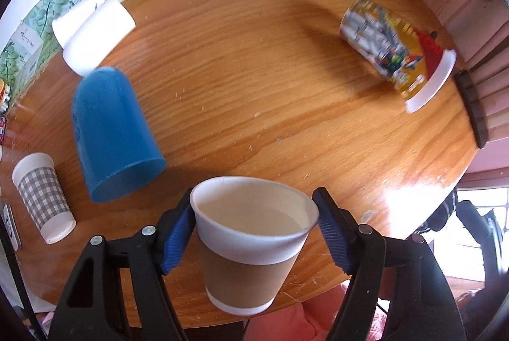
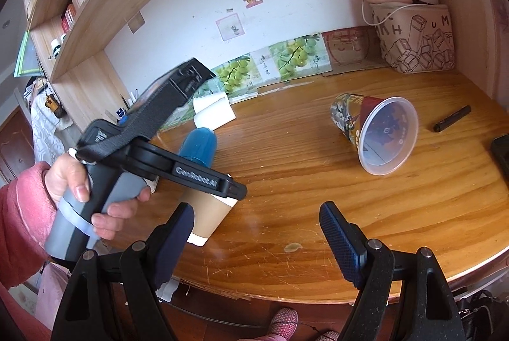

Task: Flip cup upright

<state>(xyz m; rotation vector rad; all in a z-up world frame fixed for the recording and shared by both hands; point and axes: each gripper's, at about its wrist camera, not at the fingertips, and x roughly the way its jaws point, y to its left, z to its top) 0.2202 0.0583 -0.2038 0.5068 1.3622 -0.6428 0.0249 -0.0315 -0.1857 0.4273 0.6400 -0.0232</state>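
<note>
The wooden counter (image 1: 254,54) runs out of frame at its near edge in the left wrist view, and its far left is cut off by the lens rim. From the right wrist view, the left hand-held gripper (image 2: 219,201) and the person's hand (image 2: 79,191) hide most of the brown-sleeved paper cup (image 1: 251,242), leaving only its lower half visible. That cup sits upright, mouth up, between the blue pads (image 1: 178,232) of the left hand-held gripper (image 1: 254,226), which close on its white rim. The right hand-held gripper (image 2: 257,242) hangs wide, holding nothing, above the near counter edge. A blue cup (image 1: 111,134) lies on its side to the left, a printed plastic cup (image 1: 394,51) far right, also tipped. A white cup (image 1: 92,32) lies beyond, a checked cup (image 1: 43,197) at far left, and a small black marker (image 2: 451,118).
</note>
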